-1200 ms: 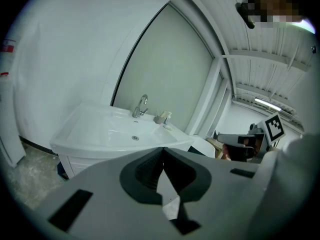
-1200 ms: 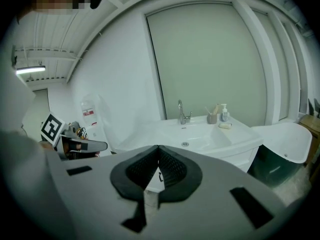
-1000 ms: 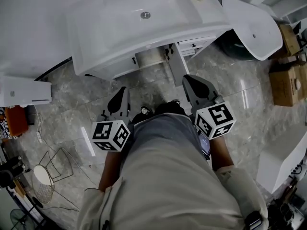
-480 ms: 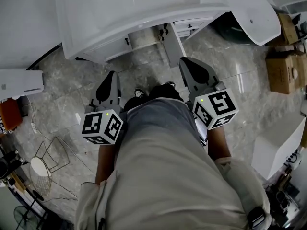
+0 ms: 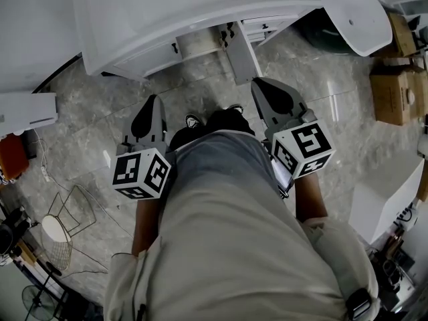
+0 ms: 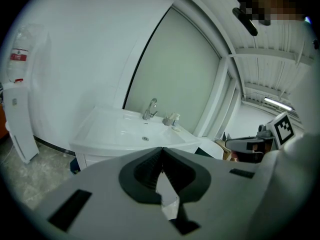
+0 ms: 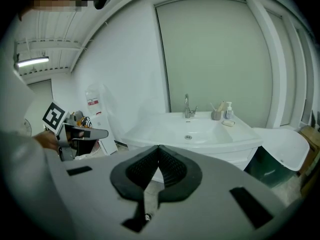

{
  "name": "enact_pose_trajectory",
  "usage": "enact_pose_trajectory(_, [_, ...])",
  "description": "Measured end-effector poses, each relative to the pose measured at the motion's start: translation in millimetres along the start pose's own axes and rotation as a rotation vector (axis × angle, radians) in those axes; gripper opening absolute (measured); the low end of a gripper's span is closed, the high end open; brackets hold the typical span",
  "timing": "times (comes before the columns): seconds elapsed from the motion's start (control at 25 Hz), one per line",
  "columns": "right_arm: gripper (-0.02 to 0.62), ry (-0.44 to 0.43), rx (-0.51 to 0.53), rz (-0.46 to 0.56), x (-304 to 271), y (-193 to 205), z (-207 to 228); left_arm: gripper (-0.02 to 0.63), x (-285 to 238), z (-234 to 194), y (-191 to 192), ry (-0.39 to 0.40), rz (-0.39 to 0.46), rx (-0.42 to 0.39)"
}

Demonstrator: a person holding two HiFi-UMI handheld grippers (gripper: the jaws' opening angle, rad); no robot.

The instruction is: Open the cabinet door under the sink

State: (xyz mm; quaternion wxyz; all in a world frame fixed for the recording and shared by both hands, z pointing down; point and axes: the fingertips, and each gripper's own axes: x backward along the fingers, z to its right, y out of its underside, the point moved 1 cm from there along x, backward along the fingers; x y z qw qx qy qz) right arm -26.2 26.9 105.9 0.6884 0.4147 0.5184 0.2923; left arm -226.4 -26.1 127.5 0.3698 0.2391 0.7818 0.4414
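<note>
The white sink (image 5: 194, 9) tops a white cabinet (image 5: 150, 59) at the upper edge of the head view. A narrow white door panel (image 5: 241, 60) juts out from the cabinet front, edge-on, beside a beige opening (image 5: 197, 42). My left gripper (image 5: 148, 107) hangs shut and empty over the marble floor, short of the cabinet. My right gripper (image 5: 263, 89) is also shut and empty, its tip close to the jutting door's outer end. In the left gripper view the shut left gripper (image 6: 161, 151) points at the sink (image 6: 135, 131). In the right gripper view the shut right gripper (image 7: 159, 148) faces the basin (image 7: 200, 131).
A white curved tub piece (image 5: 358, 15) and a dark bin (image 5: 328, 29) stand right of the cabinet. Cardboard boxes (image 5: 394, 85) lie at the far right. A white unit (image 5: 27, 112) and a wire basket (image 5: 63, 236) sit on the left. The person's shoes (image 5: 194, 120) are between the grippers.
The head view has shifted, so the sink and cabinet now sit higher in the frame. Both grippers stay shut and side by side, drifting slightly upward in the picture.
</note>
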Motion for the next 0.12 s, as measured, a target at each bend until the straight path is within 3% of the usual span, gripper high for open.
enact_pose_trajectory(0.12, [0.011,0.006,0.003,-0.010,-2.8,1.8,-1.0,-0.003,0.5,-2.9,-1.5,-0.003,0.007,0.006])
